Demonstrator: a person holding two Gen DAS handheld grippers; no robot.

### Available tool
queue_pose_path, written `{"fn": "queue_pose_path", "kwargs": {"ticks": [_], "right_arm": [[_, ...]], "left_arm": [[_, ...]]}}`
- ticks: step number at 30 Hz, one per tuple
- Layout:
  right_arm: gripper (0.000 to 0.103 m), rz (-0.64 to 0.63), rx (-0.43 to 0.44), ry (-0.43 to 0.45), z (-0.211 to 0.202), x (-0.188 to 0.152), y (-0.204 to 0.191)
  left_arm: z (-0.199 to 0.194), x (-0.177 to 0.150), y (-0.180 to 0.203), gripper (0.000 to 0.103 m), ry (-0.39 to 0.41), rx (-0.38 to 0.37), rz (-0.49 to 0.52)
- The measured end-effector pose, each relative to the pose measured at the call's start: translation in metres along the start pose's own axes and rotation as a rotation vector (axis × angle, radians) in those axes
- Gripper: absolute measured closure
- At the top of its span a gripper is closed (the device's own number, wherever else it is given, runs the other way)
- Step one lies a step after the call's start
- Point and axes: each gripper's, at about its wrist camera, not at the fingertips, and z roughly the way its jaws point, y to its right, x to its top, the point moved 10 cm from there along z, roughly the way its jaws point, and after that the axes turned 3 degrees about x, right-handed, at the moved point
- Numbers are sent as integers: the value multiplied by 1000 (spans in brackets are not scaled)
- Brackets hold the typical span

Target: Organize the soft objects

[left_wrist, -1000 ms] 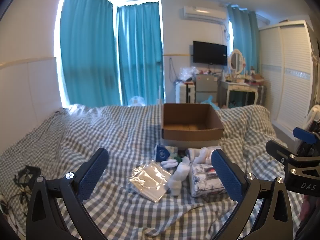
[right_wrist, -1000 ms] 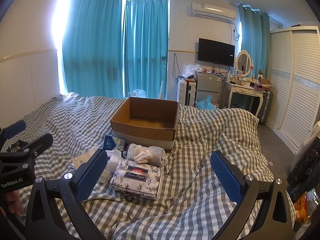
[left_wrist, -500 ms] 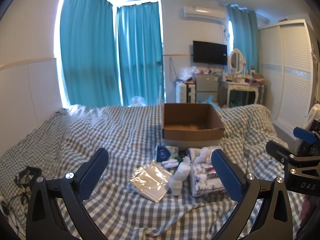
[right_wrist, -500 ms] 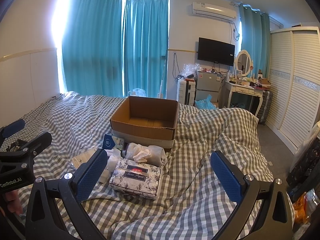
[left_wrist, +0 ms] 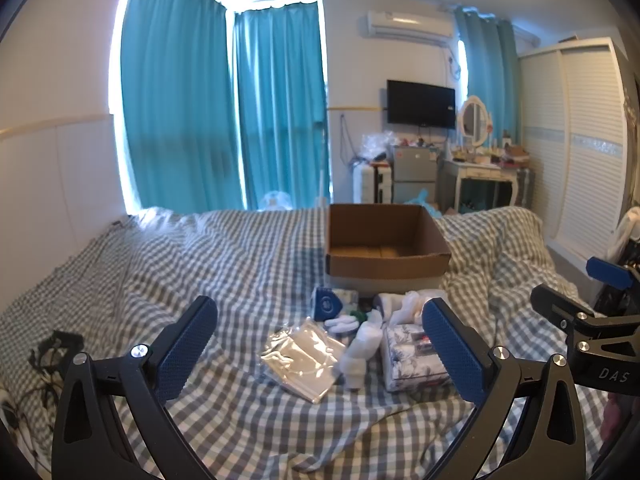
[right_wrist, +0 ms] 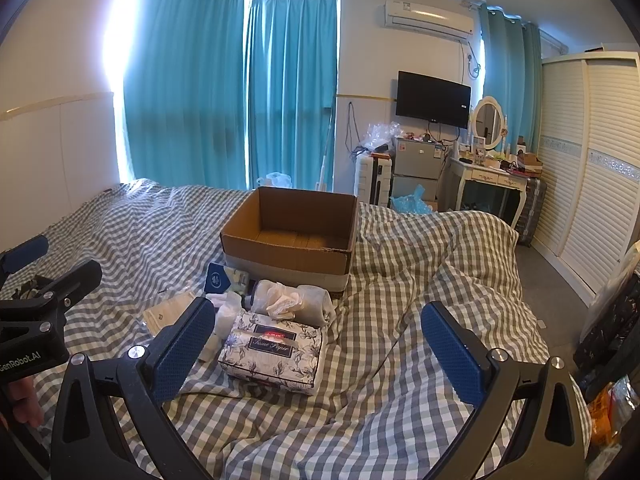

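Both grippers are hanging above the near edge of the checked bedspread (right_wrist: 420, 280), jaws spread wide and holding nothing: the left gripper (left_wrist: 320, 344) is pointing at the clutter, the right gripper (right_wrist: 318, 344) is sitting just short of the tissue pack (right_wrist: 274, 350).

The soft things are lying in one cluster right in front of the open cardboard box (right_wrist: 292, 232), which is showing a bare floor. Nothing seems to be packed yet, so the step in hand is likely a first pick. The tissue pack is the nearest candidate for the right gripper; closing across its short sides, low on the body, should be keeping the wrapper from slipping. Lifting it clear of the box's near wall before letting go matters too.

Counting: one box, one tissue pack, one clear bag of flat white contents (left_wrist: 302, 358), one dark blue packet (left_wrist: 326, 304), one bundle of pale cloth (right_wrist: 294, 300) touching the tissue pack's far edge. The small white rolled pieces (left_wrist: 358, 350) are overlapping, perhaps three.
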Motion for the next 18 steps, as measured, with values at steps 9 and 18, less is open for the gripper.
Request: {"fn": "queue_pose_path", "kwargs": {"ticks": [9, 18], "right_arm": [[0, 0, 0, -5, 1, 0, 0], [0, -1, 1, -7, 2, -1, -1]], "left_arm": [[0, 0, 0, 0, 1, 1, 1], [0, 0, 1, 0, 0, 2, 1]]}}
